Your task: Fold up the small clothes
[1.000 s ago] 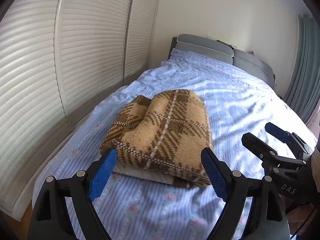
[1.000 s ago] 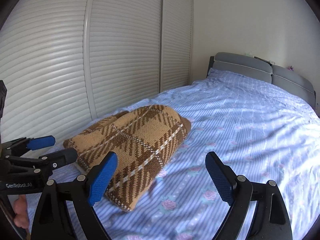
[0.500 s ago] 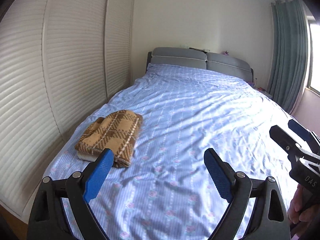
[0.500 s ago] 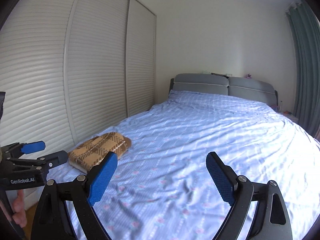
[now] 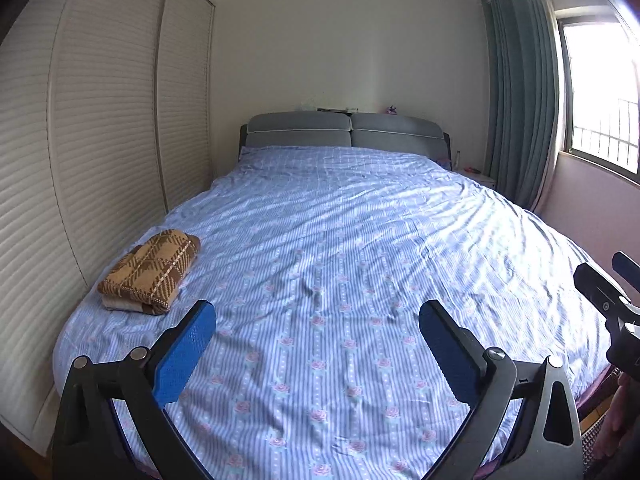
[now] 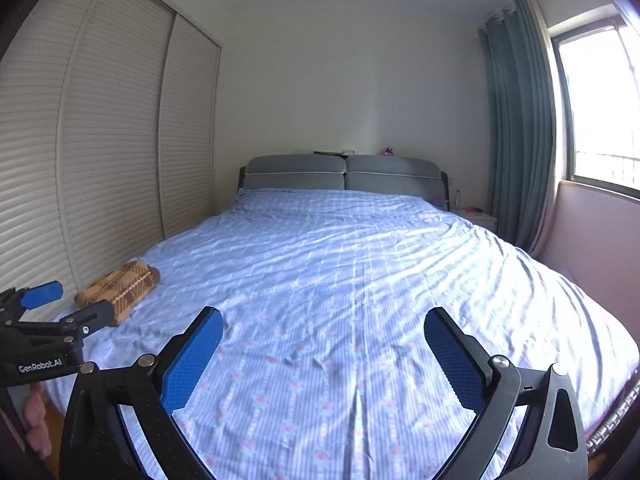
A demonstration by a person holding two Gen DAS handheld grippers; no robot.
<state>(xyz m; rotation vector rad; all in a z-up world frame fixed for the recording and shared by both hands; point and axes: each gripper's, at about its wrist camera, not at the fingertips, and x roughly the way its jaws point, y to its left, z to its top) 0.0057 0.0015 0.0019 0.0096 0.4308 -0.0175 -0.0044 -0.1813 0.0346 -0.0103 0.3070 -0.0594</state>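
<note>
A folded brown plaid knit garment (image 5: 151, 271) lies on top of a folded pale garment (image 5: 120, 304) near the bed's front left corner; it also shows in the right wrist view (image 6: 120, 289). My left gripper (image 5: 316, 344) is open and empty, held back from the foot of the bed, well to the right of the pile. My right gripper (image 6: 322, 354) is open and empty, over the foot of the bed. Each gripper shows at the edge of the other's view: the right one (image 5: 612, 280), the left one (image 6: 60, 304).
The bed (image 5: 360, 240) has a blue striped floral sheet and a grey headboard (image 5: 344, 132). Louvred wardrobe doors (image 5: 80, 140) run along the left side. A teal curtain (image 5: 516, 100) and a window (image 5: 600, 100) stand at the right, with a nightstand (image 6: 480, 216) beside the bed.
Both grippers have pulled far back from the folded pile and turned right toward the middle of the bed. The pile now looks small at the left. Both stay open.
</note>
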